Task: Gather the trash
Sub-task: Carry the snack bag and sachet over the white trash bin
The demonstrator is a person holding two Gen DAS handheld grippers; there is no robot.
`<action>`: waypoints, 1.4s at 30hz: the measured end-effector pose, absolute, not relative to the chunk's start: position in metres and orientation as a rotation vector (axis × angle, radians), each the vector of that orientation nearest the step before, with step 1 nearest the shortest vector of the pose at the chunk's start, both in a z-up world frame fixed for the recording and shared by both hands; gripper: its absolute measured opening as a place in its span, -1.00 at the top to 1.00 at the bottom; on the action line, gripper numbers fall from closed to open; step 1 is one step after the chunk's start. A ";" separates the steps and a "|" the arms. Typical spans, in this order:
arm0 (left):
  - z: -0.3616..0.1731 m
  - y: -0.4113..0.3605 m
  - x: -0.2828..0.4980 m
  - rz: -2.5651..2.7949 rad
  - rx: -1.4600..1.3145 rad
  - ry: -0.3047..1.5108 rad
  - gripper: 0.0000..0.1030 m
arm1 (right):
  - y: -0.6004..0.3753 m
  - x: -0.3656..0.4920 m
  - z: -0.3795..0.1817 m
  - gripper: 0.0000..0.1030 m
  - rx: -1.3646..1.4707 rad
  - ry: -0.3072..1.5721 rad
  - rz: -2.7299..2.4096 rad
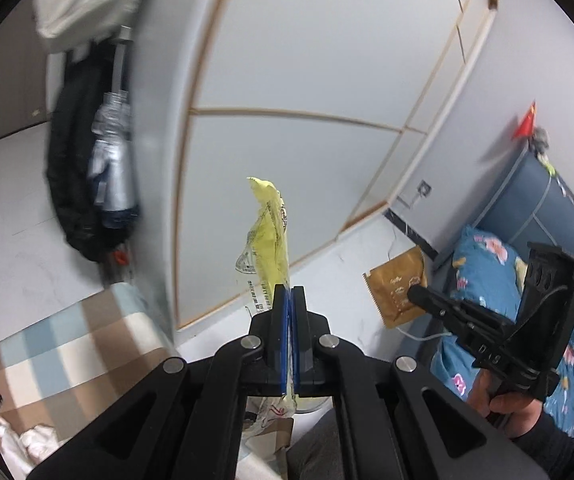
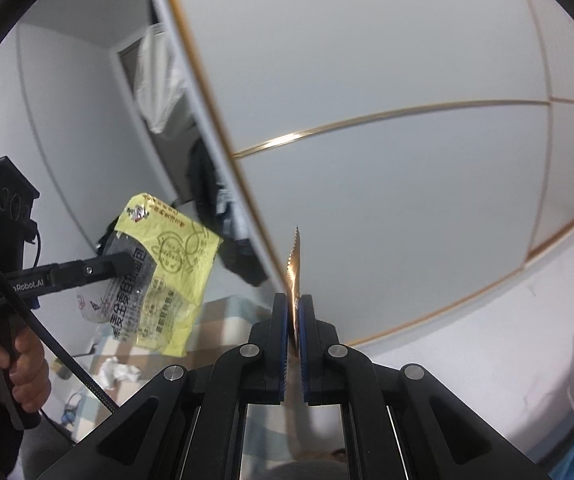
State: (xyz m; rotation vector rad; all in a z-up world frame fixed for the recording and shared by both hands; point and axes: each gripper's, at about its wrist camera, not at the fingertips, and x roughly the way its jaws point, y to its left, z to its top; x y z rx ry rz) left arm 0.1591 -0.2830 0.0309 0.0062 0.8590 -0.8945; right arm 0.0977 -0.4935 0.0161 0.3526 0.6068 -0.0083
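Note:
My left gripper is shut on a crumpled yellow and clear wrapper and holds it up in the air, edge-on to its camera. The same wrapper and the left gripper show at the left of the right wrist view. My right gripper is shut on a brown wrapper with a sawtooth edge, also edge-on. In the left wrist view that brown wrapper hangs from the right gripper at the right.
A white wardrobe with thin gold trim fills the background. Dark clothes hang at its left end. A checked rug lies on the pale floor. A bed with blue flowered bedding stands at the right.

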 end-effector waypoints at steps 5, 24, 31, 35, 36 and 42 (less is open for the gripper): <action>0.003 -0.323 0.162 -0.956 0.042 0.932 1.00 | -0.533 0.087 -0.010 0.92 0.407 0.642 -0.090; -0.133 -0.439 0.175 -0.999 0.245 1.257 1.00 | -0.614 0.090 -0.162 0.92 0.617 0.891 -0.188; -0.176 -0.465 0.165 -1.007 0.363 1.346 1.00 | -0.624 0.083 -0.215 0.92 0.700 0.964 -0.194; -0.194 -0.471 0.163 -1.002 0.407 1.400 1.00 | -0.626 0.086 -0.240 0.92 0.766 1.006 -0.192; -0.198 -0.473 0.162 -1.002 0.411 1.411 1.00 | -0.625 0.086 -0.247 0.92 0.775 1.015 -0.188; -0.217 -0.482 0.159 -0.989 0.425 1.486 1.00 | -0.620 0.090 -0.265 0.91 0.801 1.055 -0.188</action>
